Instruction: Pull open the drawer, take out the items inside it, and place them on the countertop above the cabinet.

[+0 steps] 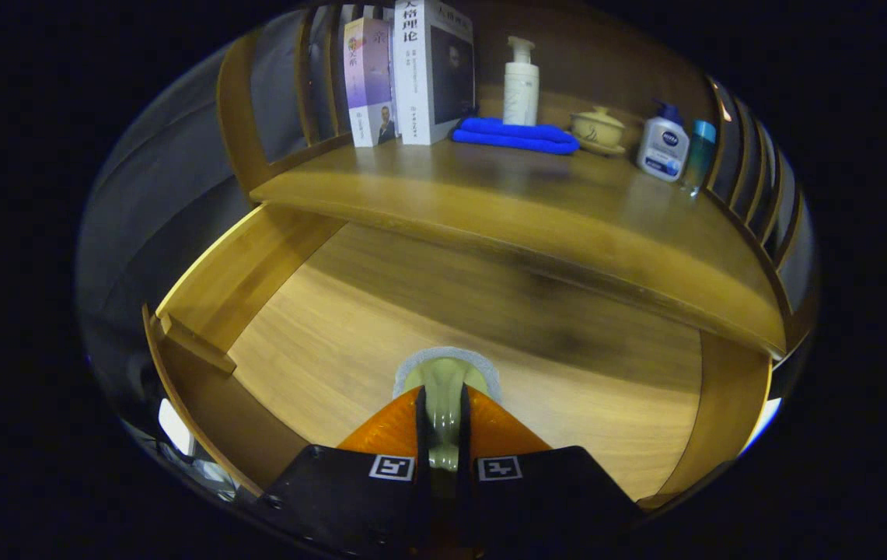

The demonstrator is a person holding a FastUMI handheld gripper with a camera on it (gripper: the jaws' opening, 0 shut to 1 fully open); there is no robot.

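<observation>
The white pump bottle [662, 150] on the bench [490, 202] carries the brand name NIVEA. The tall white book [434, 70] shows large Chinese characters, 大格理论, down its spine.

wooden slatted side rails [754, 167] | dark booth wall [171, 148] | dim light

The wooden drawer [350, 327] stands pulled open beneath the countertop [505, 202]. A pale green cup-like item with a grey rim [443, 373] sits pinched between the jaws, above the drawer floor.
</observation>
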